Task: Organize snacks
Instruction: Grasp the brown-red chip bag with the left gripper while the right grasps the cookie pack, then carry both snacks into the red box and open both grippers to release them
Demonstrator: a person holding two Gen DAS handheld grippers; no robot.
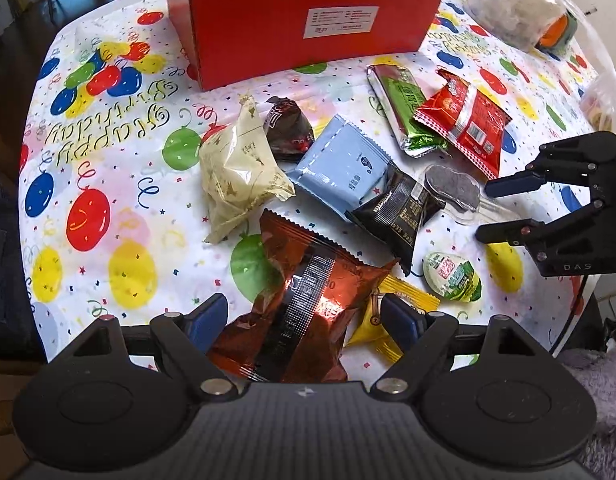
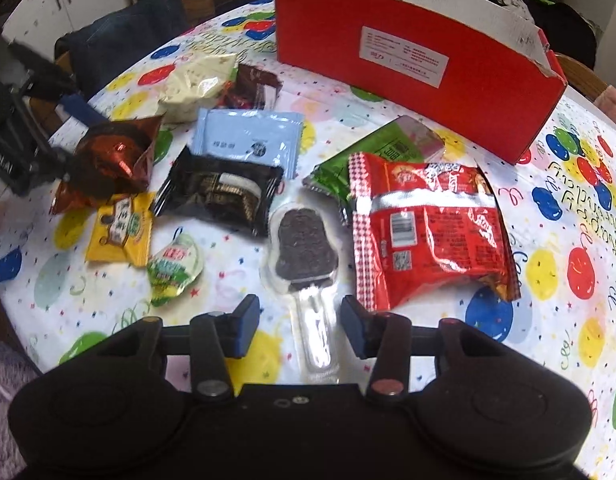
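Between the right hand-held gripper [image 2: 300, 330] fingers — spread, untouching — lies the lollipop [image 2: 304, 240]; left hand-held gripper [image 1: 304, 312] spread round the copper packet [image 1: 304, 292].

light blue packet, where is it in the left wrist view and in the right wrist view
Left wrist view: the light blue packet lies near the middle, its lower right corner under the black packet.
Right wrist view: it sits left of centre, just behind the black packet.
Shared landmark: the red box stands at the far side of the table in both views.
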